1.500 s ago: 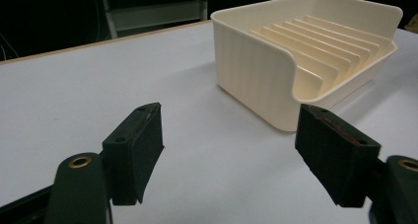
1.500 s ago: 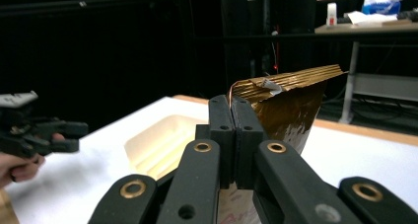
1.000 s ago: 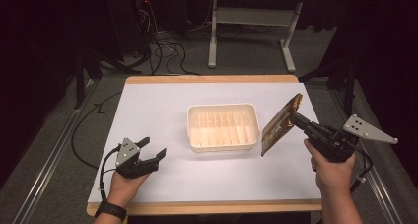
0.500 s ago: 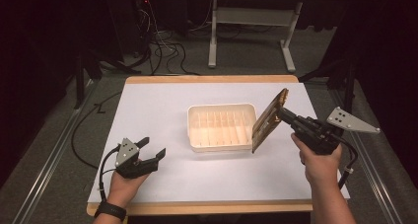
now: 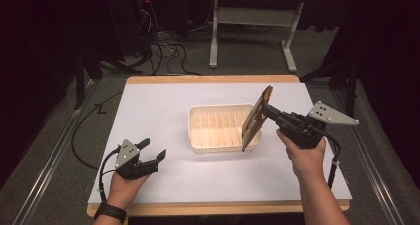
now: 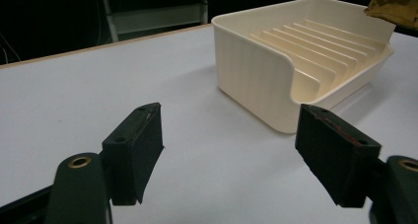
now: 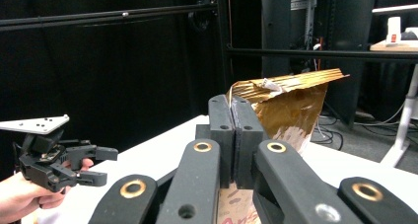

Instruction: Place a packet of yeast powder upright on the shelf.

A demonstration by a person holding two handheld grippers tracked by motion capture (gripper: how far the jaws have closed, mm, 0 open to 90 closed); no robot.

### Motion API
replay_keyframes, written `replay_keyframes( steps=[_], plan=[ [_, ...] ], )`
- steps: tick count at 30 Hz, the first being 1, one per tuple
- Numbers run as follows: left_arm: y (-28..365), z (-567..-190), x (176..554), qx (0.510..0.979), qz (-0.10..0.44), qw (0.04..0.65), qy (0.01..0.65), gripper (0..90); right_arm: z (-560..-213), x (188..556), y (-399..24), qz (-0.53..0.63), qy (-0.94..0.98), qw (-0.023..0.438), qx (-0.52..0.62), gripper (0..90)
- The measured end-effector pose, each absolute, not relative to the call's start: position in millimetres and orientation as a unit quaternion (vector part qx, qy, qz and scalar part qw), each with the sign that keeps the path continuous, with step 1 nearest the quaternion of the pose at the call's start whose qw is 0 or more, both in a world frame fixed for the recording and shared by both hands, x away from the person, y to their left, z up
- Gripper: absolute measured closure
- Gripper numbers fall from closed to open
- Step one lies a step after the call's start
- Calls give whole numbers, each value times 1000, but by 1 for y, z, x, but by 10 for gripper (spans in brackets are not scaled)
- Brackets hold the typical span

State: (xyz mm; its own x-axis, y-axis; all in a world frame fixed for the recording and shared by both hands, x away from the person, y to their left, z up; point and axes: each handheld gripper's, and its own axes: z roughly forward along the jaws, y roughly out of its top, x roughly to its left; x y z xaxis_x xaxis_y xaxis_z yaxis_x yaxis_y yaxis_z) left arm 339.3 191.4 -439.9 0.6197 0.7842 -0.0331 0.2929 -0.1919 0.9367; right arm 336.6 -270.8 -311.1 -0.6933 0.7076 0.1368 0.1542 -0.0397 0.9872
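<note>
**A:** Packet first, please: where is the gold foil packet [image 5: 257,118] in the high view?

**B:** It stands on edge, tilted, over the right end of the cream tray [image 5: 198,131]. The right gripper [image 5: 271,111] holds it by one edge, with the jaws closed on the foil. A hand wraps the gripper's body at the right side of the white tabletop [image 5: 158,101].

**A:** And the other side of that view?

**B:** The left gripper [image 5: 151,153] rests low near the front left corner of the tabletop, held in the person's left hand [image 5: 123,188]. Its jaws are spread apart with nothing between them. It is well apart from the tray.

**A:** What does the left gripper view give?

**B:** Two black jaws rise from the bottom, wide apart, over bare white tabletop [image 6: 98,95]. The left gripper [image 6: 229,152] holds nothing. Beyond them sits the cream tray [image 6: 251,71], with raised ribs along its floor. A corner of the gold foil packet [image 6: 392,7] shows above the tray's far end, at the top right.

**A:** And the right gripper view?

**B:** The right gripper [image 7: 231,140] has its jaws pressed together on the gold foil packet [image 7: 291,110], which rises crinkled behind them. Its top edge is folded and ridged. At the left, farther off, the left gripper [image 7: 101,165] appears in its hand, jaws apart.
</note>
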Motion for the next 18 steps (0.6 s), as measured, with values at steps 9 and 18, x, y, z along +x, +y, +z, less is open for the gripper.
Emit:
replay_keyframes(
  steps=[9, 18],
  plan=[
    [191, -441, 341, 736, 235, 518, 366, 266, -319, 357, -252, 638, 668, 205, 324, 900],
    [193, -441, 340, 734, 237, 520, 367, 265, -323, 378, -232, 635, 676, 194, 319, 900]
  ],
)
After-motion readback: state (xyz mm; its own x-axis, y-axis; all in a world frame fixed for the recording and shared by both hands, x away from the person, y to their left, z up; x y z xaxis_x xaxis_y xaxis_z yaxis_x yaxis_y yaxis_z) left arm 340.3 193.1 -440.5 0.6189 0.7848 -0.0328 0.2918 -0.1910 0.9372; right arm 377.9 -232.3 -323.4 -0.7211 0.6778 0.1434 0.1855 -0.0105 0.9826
